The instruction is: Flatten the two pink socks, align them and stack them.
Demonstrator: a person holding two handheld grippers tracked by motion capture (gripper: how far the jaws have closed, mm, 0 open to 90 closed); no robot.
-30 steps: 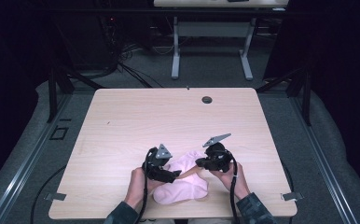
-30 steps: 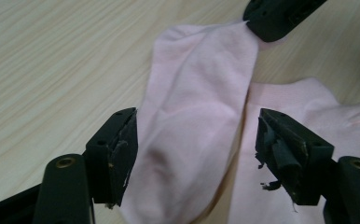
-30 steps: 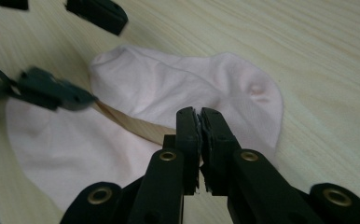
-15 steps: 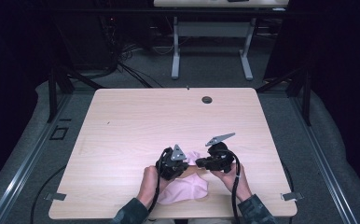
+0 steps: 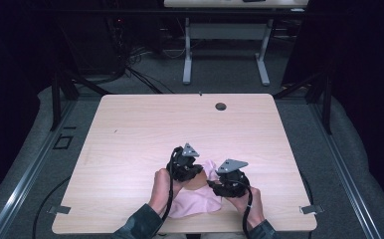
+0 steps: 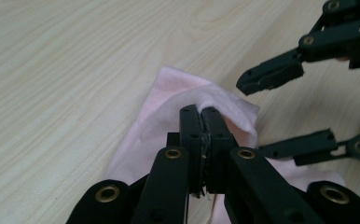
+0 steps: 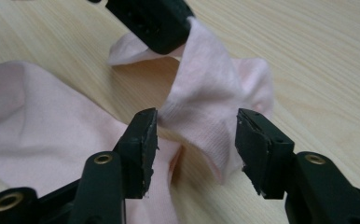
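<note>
High view: my left gripper (image 5: 196,172) and right gripper (image 5: 214,183) sit close together over the pink cloth (image 5: 196,201) at the table's (image 5: 130,134) near edge.

Left gripper view: my jaws are clamped on a raised fold of the cloth (image 6: 225,100).

Right gripper view: my jaws, just opening, stand apart around a cloth (image 7: 206,102) fold, the left pad touching it.

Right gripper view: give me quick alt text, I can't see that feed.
The right claw stands open, its jaws either side of a raised fold of pink cloth without pressing it. The left claw, at the top, pinches the cloth's upper edge above the wooden table.
</note>
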